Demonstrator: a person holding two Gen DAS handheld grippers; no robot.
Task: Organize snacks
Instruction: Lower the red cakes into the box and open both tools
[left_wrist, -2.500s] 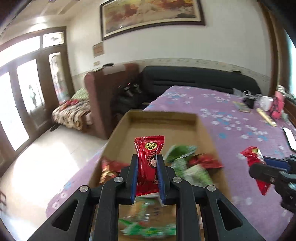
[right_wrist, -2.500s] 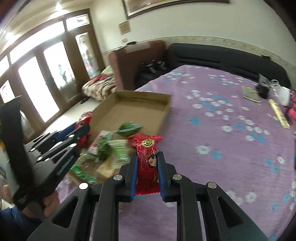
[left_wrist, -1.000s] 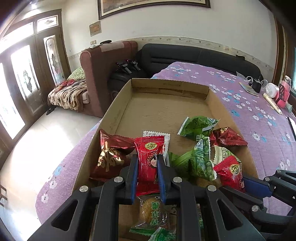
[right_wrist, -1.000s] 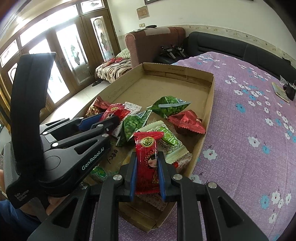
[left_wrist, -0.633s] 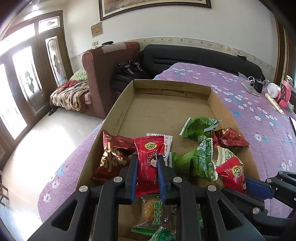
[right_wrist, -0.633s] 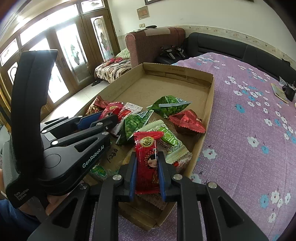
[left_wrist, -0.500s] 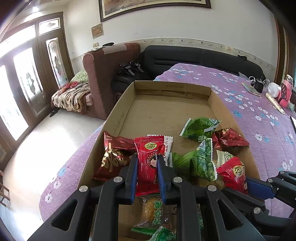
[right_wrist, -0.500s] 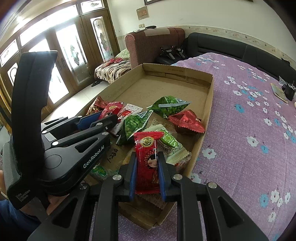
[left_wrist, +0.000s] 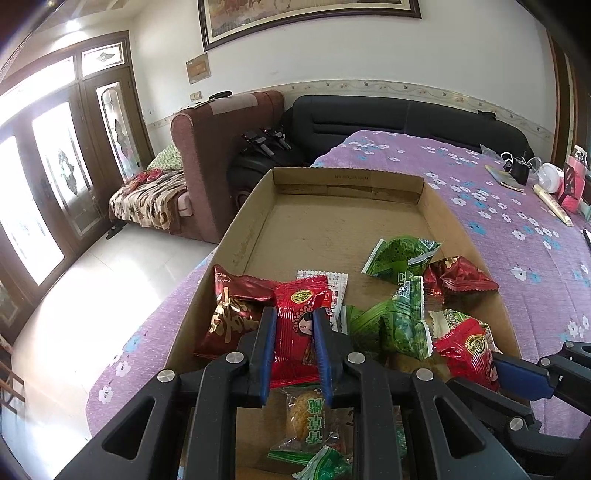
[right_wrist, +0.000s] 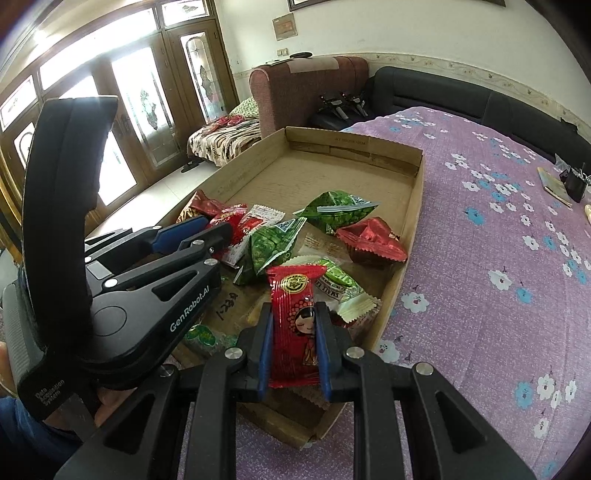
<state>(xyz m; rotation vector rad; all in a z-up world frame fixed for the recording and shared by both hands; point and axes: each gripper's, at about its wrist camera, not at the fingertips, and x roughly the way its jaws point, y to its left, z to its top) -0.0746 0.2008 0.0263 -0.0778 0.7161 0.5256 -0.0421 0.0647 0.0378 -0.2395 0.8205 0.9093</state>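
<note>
A shallow cardboard box (left_wrist: 240, 243) (right_wrist: 415, 206) lies on the purple flowered cloth. Its near half holds several red and green snack packets (left_wrist: 400, 325) (right_wrist: 338, 210). My left gripper (left_wrist: 294, 345) is shut on a red snack packet (left_wrist: 295, 332) with a cartoon face, low over the box's near left part. My right gripper (right_wrist: 294, 343) is shut on a matching red snack packet (right_wrist: 293, 317), held over the box's near right corner. In the right wrist view the left gripper (right_wrist: 218, 236) is at the left.
The far half of the box floor (left_wrist: 343, 229) has no packets on it. The purple cloth (right_wrist: 498, 277) stretches to the right, with small items at its far right end (left_wrist: 554, 184). A brown armchair (left_wrist: 221, 147) and black sofa (left_wrist: 388, 118) stand beyond the box.
Both grippers came over the box with their red packets about a second and a half ago. Over the last second they have hardly moved and keep their hold.
</note>
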